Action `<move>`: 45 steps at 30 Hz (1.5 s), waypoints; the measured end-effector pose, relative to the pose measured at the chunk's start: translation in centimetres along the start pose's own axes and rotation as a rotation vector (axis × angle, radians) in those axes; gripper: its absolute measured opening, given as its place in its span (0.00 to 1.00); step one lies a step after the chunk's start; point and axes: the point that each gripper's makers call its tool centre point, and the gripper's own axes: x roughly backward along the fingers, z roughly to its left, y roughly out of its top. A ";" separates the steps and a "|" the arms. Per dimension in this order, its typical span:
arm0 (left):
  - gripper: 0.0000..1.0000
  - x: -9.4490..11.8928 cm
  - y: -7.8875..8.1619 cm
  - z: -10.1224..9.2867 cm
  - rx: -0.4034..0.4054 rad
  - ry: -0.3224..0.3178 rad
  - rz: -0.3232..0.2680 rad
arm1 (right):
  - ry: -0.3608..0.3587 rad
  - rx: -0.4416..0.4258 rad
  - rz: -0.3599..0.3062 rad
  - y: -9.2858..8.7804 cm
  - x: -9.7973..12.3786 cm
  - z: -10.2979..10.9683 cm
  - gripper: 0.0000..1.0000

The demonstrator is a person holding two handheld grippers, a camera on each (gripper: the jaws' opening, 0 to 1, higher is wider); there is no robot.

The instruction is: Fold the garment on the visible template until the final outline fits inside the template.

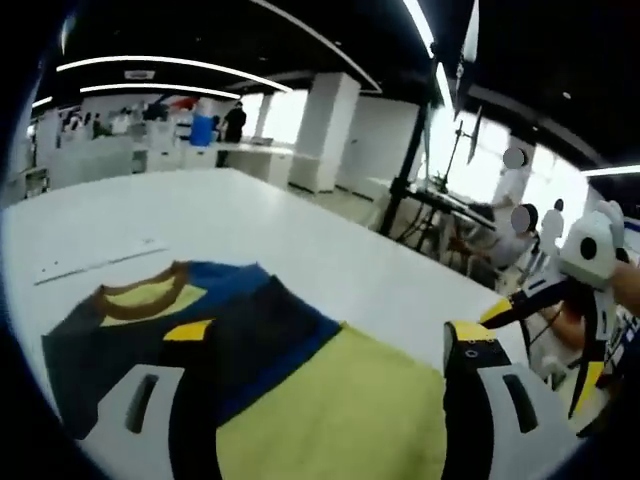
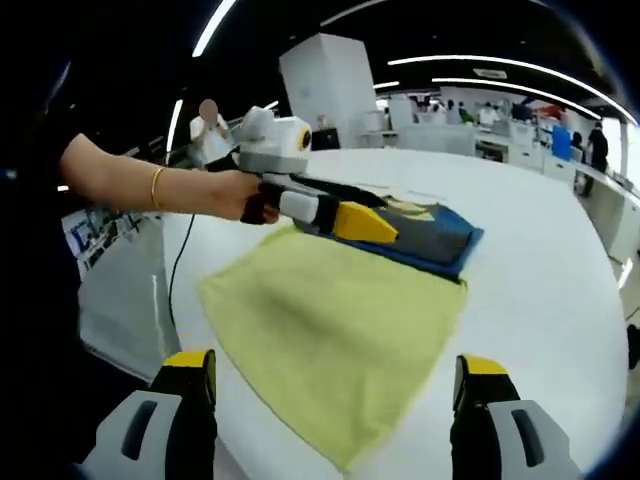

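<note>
While I look along the right gripper (image 2: 333,385), its two yellow-tipped jaws stand wide apart at the bottom of the right gripper view, holding nothing, with the near edge of the garment (image 2: 340,320) lying between and just beyond them. That garment is spread flat on the white table (image 2: 560,270): a broad yellow-green body part toward me, and past it a dark grey and blue upper part with a yellow panel at the neck. I cannot make out any template outline under it. Over the far, dark part hangs the left gripper (image 2: 370,225), coming in from the left of this view, white-bodied with yellow tips, held by a person's hand (image 2: 250,197) whose wrist carries a gold bangle (image 2: 157,187). Whether those tips touch the cloth I cannot tell from here.

In the left gripper view, that gripper's jaws (image 1: 330,345) are also spread wide and hold nothing; one tip sits over the dark cloth near the blue edge, the other over bare table beside the yellow part. Beyond them the brown-trimmed collar (image 1: 140,298) lies flat (with a faint line marked on the tabletop just past it). At the right edge I see the right gripper's white and yellow body (image 1: 570,270). Farther off stand white pillars (image 1: 325,130), desks and some people under long ceiling lights.
</note>
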 end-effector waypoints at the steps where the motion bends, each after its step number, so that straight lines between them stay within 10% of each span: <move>1: 0.97 0.4 -0.1 0.0 -0.002 -0.001 0.002 | 0.003 0.003 0.003 0.1 0.0 0.0 0.98; 25: 0.99 10.1 -4.7 -3.6 -0.030 -0.035 0.056 | 0.085 0.137 0.125 -1.0 -0.3 2.3 0.90; 45: 0.86 17.8 -10.9 -4.6 -0.122 -0.049 0.227 | 0.095 0.229 0.215 -2.7 -0.9 2.9 0.76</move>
